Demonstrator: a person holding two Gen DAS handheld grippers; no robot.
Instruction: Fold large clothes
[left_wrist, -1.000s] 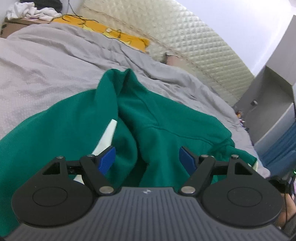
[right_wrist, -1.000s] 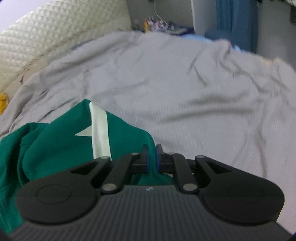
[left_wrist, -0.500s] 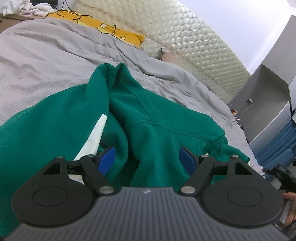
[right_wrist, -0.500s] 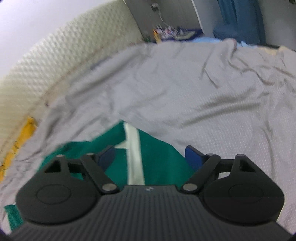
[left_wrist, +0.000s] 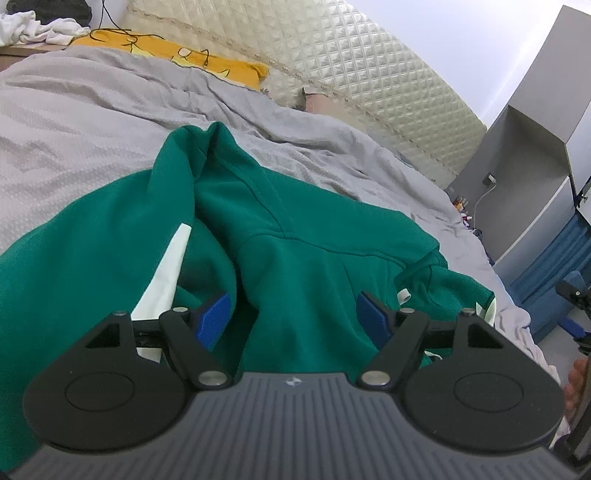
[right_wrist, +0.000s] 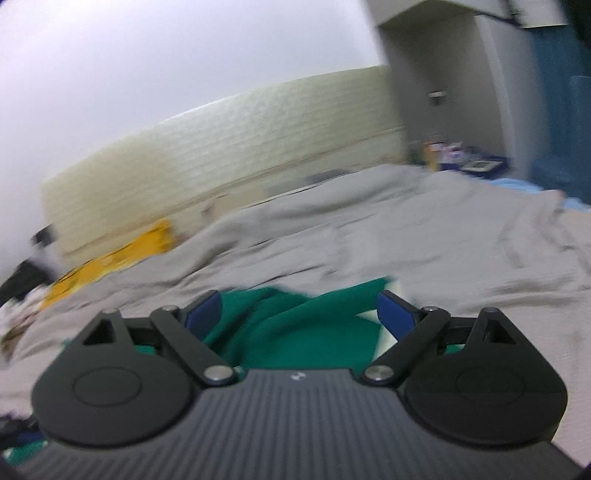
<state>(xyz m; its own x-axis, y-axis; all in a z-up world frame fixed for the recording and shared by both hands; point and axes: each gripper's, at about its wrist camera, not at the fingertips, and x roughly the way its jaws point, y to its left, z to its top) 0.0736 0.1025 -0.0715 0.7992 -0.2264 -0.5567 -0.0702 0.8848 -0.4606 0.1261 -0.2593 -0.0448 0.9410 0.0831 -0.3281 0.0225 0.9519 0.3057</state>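
A bedroom, with a wide bed (left_wrist: 92, 122) under a rumpled grey cover, backed by a cream quilted headboard (left_wrist: 354, 70) and flanked at its far corner by a grey cabinet (left_wrist: 532, 155); a yellow pillow (left_wrist: 173, 55) lies at the head edge of the bed, with a black cable trailing over it and a heap of white cloth (left_wrist: 40, 27) just past that corner. Spread across the near half of the bed is a large green hoodie (left_wrist: 303, 236), thick fleece gathered into deep folds, its hood peaked toward the headboard, a white stripe (left_wrist: 166, 273) running down one panel and a white drawcord end showing near its right side. The left gripper (left_wrist: 293, 317) hangs low over the garment with its blue pads standing well apart; green cloth rises between them, but neither pad presses on it and nothing is held. In the right wrist view, smeared by motion, the right gripper (right_wrist: 299, 314) is over the hoodie's (right_wrist: 295, 328) edge near the middle of the bed, its jaws opening wide, green fabric and a sliver of white seen between and below the pads without being clamped. Small clutter sits on a low surface beside the cabinet, too blurred to tell apart.
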